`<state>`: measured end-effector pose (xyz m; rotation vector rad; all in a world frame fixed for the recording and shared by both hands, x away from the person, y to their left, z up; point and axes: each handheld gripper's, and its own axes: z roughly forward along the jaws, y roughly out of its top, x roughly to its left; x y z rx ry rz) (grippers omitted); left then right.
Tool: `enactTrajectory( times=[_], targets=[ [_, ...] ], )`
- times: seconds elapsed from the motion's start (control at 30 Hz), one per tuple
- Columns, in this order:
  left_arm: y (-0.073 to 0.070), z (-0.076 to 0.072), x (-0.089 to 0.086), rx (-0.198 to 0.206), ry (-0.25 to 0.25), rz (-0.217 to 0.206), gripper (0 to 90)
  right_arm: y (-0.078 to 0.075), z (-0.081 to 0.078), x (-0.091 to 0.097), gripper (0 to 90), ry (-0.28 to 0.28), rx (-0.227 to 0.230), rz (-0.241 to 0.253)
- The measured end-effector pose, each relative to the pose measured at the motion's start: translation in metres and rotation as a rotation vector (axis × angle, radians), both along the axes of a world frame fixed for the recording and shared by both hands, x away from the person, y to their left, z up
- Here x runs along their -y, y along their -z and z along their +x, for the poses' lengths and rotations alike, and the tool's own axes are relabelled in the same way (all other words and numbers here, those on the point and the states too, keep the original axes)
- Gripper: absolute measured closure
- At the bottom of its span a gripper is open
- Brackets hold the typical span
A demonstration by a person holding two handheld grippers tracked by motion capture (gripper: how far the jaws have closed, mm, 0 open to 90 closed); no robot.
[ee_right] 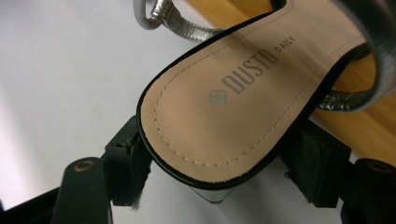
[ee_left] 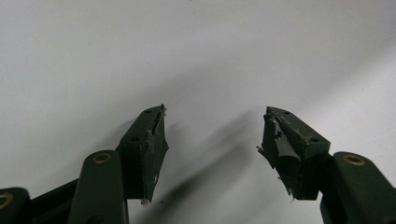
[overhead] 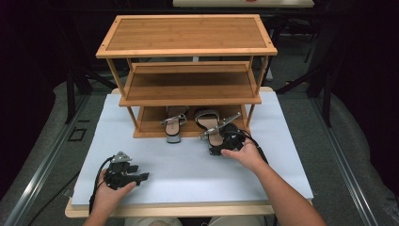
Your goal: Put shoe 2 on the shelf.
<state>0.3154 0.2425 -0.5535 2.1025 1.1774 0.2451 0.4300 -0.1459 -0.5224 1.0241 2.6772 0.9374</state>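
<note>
A sandal with a tan insole and a silver strap has my right gripper shut on its heel end, one jaw on each side. In the high view that sandal lies with its toe on the bottom shelf of a bamboo rack, its heel sticking out over the white table toward my right gripper. A matching sandal rests on the same shelf to its left. My left gripper lies on the table at the front left, open, and my left gripper has nothing between its jaws.
The three-tier bamboo rack stands at the back of the white table; its middle shelf and top are bare. Dark floor and metal stand legs surround the table.
</note>
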Motion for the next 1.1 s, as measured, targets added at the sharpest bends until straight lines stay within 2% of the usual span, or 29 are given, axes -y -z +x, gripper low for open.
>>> enactTrajectory(
  times=[0.03, 0.07, 0.1, 0.13, 0.17, 0.2, 0.23, 0.27, 0.33, 0.43, 0.7, 0.8, 0.83, 0.87, 0.97, 1.0, 1.03, 1.07, 1.1],
  targets=[
    [0.000, 0.000, 0.000, -0.001, -0.001, -0.001, 39.6, 0.001, 0.004, -0.001, 29.1, -0.013, -0.009, 0.022],
    [0.000, 0.000, 0.000, 0.000, 0.003, 0.000, 39.6, -0.001, 0.006, -0.004, 29.1, 0.016, 0.011, -0.030],
    [-0.001, 0.000, 0.000, 0.000, 0.004, 0.001, 39.6, -0.001, 0.008, -0.006, 29.1, 0.022, 0.013, -0.028],
    [-0.001, 0.000, 0.000, 0.000, 0.004, -0.001, 39.6, 0.000, 0.011, -0.006, 29.1, 0.000, -0.007, 0.022],
    [-0.001, 0.000, 0.000, 0.000, 0.004, -0.004, 39.6, 0.001, 0.014, -0.007, 29.1, -0.010, -0.014, 0.032],
    [-0.001, 0.000, 0.000, -0.001, 0.005, -0.004, 39.6, -0.001, 0.014, -0.009, 29.1, 0.020, 0.009, -0.020],
    [-0.001, 0.000, 0.000, -0.004, 0.004, -0.006, 39.6, 0.002, 0.017, -0.010, 29.2, -0.005, -0.005, 0.035],
    [0.000, 0.001, 0.000, 0.000, 0.000, -0.008, 39.7, 0.002, 0.019, -0.010, 29.1, -0.015, -0.017, 0.063],
    [0.000, 0.001, 0.000, -0.006, -0.001, -0.012, 39.7, 0.000, 0.020, -0.014, 29.1, 0.029, 0.020, -0.018],
    [0.000, 0.001, 0.000, -0.006, -0.003, -0.014, 39.6, 0.000, 0.025, -0.015, 29.2, 0.017, 0.014, 0.018],
    [0.000, 0.001, 0.001, -0.007, 0.006, -0.012, 39.7, -0.005, 0.034, -0.022, 29.2, 0.034, 0.027, -0.008],
    [0.000, 0.001, 0.001, -0.005, 0.006, -0.008, 39.7, -0.002, 0.039, -0.023, 29.4, 0.040, 0.024, -0.003],
    [0.000, 0.001, 0.001, -0.005, 0.007, -0.009, 39.6, 0.000, 0.040, -0.023, 29.5, 0.047, 0.016, -0.016],
    [0.000, 0.001, 0.001, -0.005, 0.006, -0.009, 39.6, -0.003, 0.042, -0.021, 29.5, 0.034, -0.037, -0.092],
    [0.000, 0.001, 0.001, -0.006, 0.004, -0.013, 39.6, -0.002, 0.043, -0.018, 29.5, 0.037, -0.046, -0.086],
    [0.000, 0.001, 0.001, -0.004, 0.004, -0.012, 39.6, 0.006, 0.042, -0.021, 29.5, 0.069, 0.019, 0.004],
    [0.000, 0.002, 0.002, 0.000, 0.006, -0.010, 39.6, -0.002, 0.042, -0.018, 29.5, 0.034, -0.051, -0.074],
    [0.000, 0.003, 0.003, -0.001, 0.005, -0.014, 39.6, 0.006, 0.041, -0.021, 29.4, 0.078, 0.022, 0.007],
    [0.001, 0.004, 0.003, -0.002, 0.007, -0.015, 39.6, 0.006, 0.040, -0.021, 29.0, 0.084, 0.018, 0.009]
  ],
)
